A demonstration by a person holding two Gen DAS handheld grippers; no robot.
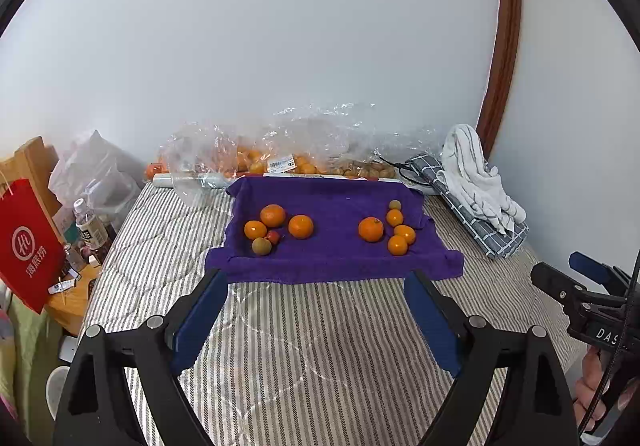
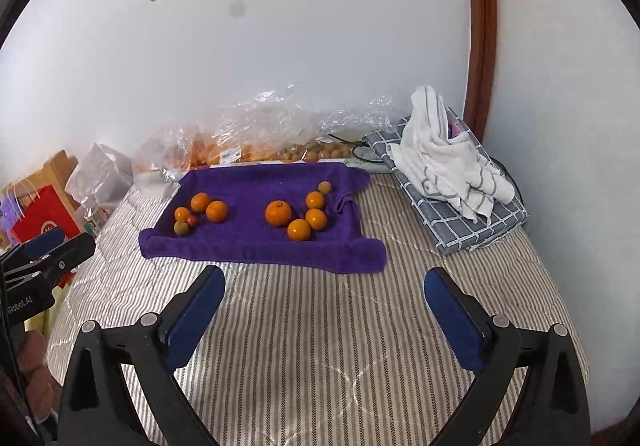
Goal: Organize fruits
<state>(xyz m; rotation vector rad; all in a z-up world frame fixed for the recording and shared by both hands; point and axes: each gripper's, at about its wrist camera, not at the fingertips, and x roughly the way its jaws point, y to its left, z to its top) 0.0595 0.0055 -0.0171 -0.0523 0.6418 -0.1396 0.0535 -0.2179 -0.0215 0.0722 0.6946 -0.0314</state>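
A purple towel (image 1: 340, 202) (image 2: 256, 182) lies spread on the striped bed. On its left part sit oranges (image 1: 273, 215) (image 2: 216, 211), a small red fruit (image 1: 273, 236) and a greenish-brown fruit (image 1: 261, 246) (image 2: 181, 228). Its right part holds a large orange (image 1: 371, 229) (image 2: 278, 213), several smaller oranges (image 1: 397, 245) (image 2: 298, 229) and a small green fruit (image 1: 395, 204) (image 2: 324, 187). My left gripper (image 1: 316, 280) hovers open over the bed, just before the towel's front edge, nothing between its blue pads. My right gripper (image 2: 325, 278) is open too, empty, short of the towel.
Clear plastic bags of oranges and brown fruit (image 1: 280, 150) (image 2: 272, 134) line the wall behind the towel. A white striped cloth on a grey checked one (image 1: 476, 186) (image 2: 452, 166) lies at the right. A red paper bag (image 1: 24, 242) and bottles (image 1: 90, 224) stand left of the bed.
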